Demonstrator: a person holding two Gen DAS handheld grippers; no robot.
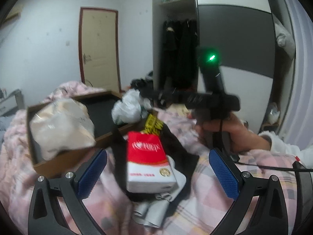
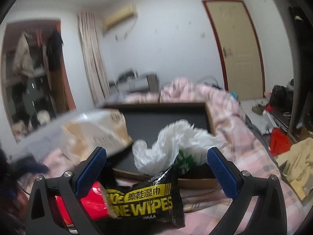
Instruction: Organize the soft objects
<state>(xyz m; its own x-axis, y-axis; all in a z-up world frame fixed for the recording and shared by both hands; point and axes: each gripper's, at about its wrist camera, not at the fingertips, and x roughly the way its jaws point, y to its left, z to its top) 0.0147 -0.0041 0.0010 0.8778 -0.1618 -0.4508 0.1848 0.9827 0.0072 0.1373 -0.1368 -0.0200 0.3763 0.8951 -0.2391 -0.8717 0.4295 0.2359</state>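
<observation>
My left gripper is open over a red and white tissue pack that lies on black and grey cloth on the bed. A blurred beige plastic package is at the brown box, seemingly in the air. My right gripper is open above a black and yellow wipes pack and a white plastic bag. The beige package shows blurred at the box's left in the right wrist view. The right gripper body shows in the left wrist view.
The brown box with a black inside sits on a pink checked quilt. An open wardrobe with dark clothes stands behind. A door and clutter on the floor lie to the right.
</observation>
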